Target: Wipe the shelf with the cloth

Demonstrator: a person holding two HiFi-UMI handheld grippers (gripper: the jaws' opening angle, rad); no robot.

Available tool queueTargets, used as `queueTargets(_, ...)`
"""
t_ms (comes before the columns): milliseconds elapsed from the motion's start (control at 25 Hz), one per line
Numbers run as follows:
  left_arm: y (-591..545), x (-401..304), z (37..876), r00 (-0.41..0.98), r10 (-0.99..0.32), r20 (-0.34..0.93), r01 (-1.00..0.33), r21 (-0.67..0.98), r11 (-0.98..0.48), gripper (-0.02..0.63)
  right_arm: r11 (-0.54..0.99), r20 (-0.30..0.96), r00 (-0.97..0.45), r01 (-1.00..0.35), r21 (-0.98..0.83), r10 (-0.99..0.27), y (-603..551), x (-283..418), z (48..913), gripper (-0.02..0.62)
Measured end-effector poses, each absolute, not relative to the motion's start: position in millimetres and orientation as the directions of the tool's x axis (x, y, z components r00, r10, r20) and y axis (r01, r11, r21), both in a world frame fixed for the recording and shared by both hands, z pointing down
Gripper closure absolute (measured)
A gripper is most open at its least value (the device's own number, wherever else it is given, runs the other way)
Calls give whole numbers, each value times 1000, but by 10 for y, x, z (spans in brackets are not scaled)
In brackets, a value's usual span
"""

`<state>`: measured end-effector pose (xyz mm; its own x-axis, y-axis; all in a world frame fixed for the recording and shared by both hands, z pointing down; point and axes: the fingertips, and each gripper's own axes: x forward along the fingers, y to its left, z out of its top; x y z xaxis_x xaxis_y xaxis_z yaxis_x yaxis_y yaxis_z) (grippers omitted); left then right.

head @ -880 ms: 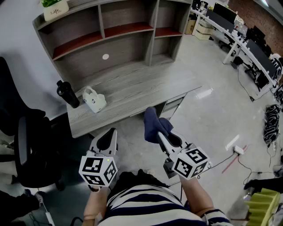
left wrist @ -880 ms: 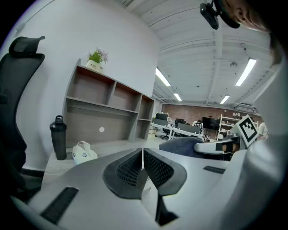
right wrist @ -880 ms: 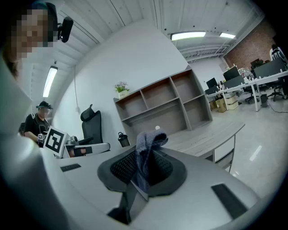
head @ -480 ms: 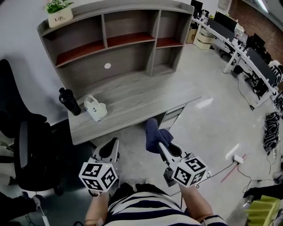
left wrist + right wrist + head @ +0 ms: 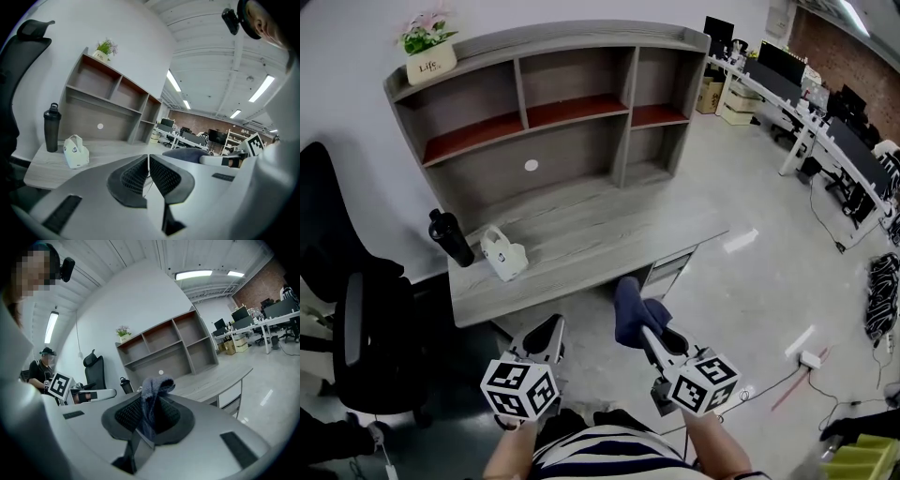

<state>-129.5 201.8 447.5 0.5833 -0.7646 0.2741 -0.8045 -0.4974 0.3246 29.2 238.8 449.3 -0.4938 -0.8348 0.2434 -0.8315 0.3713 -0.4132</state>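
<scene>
Since the earlier frame the head view has lifted a little. The whole shelf unit (image 5: 534, 103) now shows up to its curved top board, with the potted plant (image 5: 428, 52) at its left end. Both grippers sit lower in the picture, and the cloth is still in the right one.

The left gripper (image 5: 547, 332) is held in front of the person's striped shirt (image 5: 600, 457), over the floor and just before the front edge of the desk (image 5: 581, 234). In the left gripper view its jaws are pressed together, with only a thin line between the ribbed pads and nothing between them.

The right gripper (image 5: 654, 335) is beside it, also over the floor and short of the desk edge. Its jaws are closed on the dark blue cloth (image 5: 630, 314). The cloth stands up above the tips in a crumpled bunch, and a part of it hangs down between the pads. It touches neither the desk nor the shelf unit, which is well apart from it, at the back of the desk against the wall.

On the left part of the desk a black bottle (image 5: 450, 237) stands upright. A white pouch (image 5: 502, 254) with a handle is near it, toward the front edge. A black office chair (image 5: 356, 309) stands to the left of the desk.
</scene>
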Motion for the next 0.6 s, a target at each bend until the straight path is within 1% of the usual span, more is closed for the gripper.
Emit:
queueTargets(360, 1946, -845, 4547, 607, -735, 303, -793, 292, -535, 583, 374, 227, -502, -818, -436, -834, 2330, 627, 4569, 525)
queueTargets(600, 1854, -798, 4586, 606, -728, 322, -795, 296, -530, 583, 381, 224, -515, -809, -448, -828, 2232, 694, 4607, 525)
